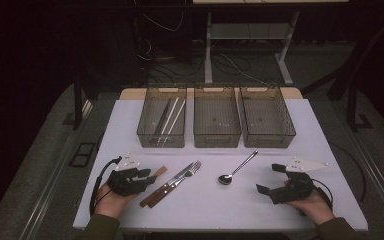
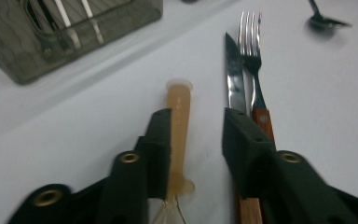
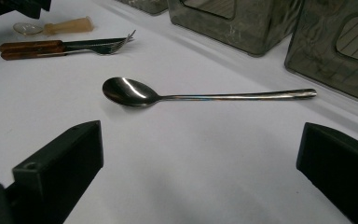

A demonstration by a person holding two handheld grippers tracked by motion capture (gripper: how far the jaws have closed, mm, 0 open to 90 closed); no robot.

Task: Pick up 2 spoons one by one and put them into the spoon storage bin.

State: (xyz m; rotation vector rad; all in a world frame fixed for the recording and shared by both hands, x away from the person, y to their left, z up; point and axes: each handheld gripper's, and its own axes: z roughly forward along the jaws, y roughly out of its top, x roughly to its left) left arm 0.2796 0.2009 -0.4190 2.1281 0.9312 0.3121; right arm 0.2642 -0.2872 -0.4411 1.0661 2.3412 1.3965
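Three bins (image 1: 217,136) stood in a row at the far edge of the white table (image 1: 130,125) where we worked. Our right gripper (image 1: 271,178) rested at the right with jaws spread wide and empty, the spoon (image 3: 135,92) lying on the table ahead of them. Our left gripper (image 1: 148,175) had its jaws partly apart over a tan, plastic-handled utensil (image 2: 179,116), which lay between them, its handle just beside the left jaw. Close beside it lay a knife (image 2: 235,74) and fork (image 2: 251,51).
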